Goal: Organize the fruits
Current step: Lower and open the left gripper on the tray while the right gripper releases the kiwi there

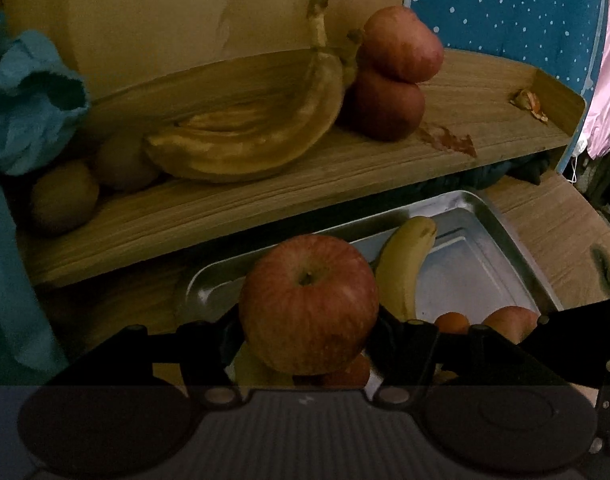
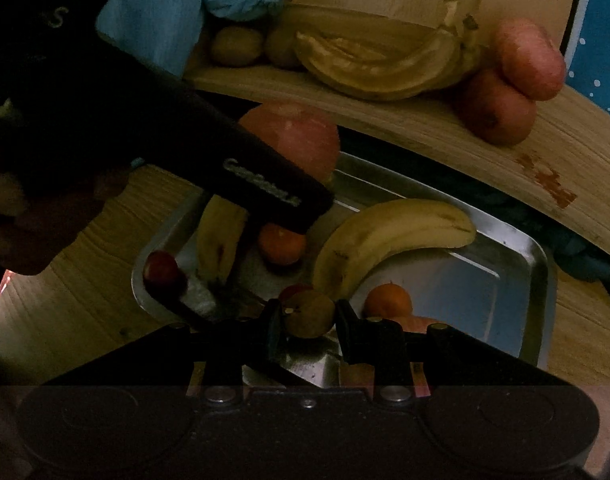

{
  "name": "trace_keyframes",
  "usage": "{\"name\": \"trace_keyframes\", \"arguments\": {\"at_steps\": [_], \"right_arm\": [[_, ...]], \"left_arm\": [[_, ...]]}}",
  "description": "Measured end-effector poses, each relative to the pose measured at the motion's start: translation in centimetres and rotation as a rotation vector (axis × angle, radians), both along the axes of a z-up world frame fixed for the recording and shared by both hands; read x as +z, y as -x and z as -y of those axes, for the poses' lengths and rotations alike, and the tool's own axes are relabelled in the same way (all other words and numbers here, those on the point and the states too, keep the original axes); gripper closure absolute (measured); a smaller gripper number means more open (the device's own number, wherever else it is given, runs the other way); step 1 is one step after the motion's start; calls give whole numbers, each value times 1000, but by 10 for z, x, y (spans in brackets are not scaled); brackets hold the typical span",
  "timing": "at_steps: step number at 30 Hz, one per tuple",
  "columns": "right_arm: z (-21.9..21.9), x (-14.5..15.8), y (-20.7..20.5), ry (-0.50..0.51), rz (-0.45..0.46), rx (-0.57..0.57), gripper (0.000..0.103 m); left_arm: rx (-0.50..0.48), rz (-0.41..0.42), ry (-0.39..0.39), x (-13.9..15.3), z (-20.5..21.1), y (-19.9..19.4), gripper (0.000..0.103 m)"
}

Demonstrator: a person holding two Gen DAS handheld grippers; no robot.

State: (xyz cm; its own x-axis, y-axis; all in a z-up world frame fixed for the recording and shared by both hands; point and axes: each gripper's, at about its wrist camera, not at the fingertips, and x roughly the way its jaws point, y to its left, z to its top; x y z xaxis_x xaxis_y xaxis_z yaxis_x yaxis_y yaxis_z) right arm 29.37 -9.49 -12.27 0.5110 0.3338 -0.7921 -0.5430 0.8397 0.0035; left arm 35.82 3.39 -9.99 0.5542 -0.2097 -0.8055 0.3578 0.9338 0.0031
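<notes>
My left gripper (image 1: 309, 334) is shut on a red apple (image 1: 308, 304), held above the near-left part of a metal tray (image 1: 485, 216). From the right wrist view that apple (image 2: 301, 136) shows behind the left gripper's black body (image 2: 209, 148). My right gripper (image 2: 309, 330) is shut on a small brown round fruit (image 2: 309, 314) low over the tray's (image 2: 539, 276) near side. In the tray lie a yellow banana (image 2: 385, 236), another banana (image 2: 221, 236), two oranges (image 2: 283, 246) (image 2: 387, 300) and a small red fruit (image 2: 161, 268).
A wooden shelf (image 1: 345, 172) behind the tray carries a banana bunch (image 1: 245, 136), two stacked red apples (image 1: 401, 44), two kiwis (image 1: 63, 196) and a blue cloth (image 1: 25, 100). Its right end has peel scraps (image 1: 529, 102). A person's hand (image 2: 21, 208) holds the left gripper.
</notes>
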Motion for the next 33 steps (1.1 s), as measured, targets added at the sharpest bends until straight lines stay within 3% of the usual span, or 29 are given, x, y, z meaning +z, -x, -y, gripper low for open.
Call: {"name": "trace_keyframes", "arguments": {"at_steps": [22, 33], "right_arm": [[1, -2, -3, -5, 1, 6, 72], [4, 2, 3, 3, 18, -14, 55]], "left_arm": [[-32, -16, -11, -4, 6, -5, 34], [-30, -20, -2, -2, 1, 6, 29]]}}
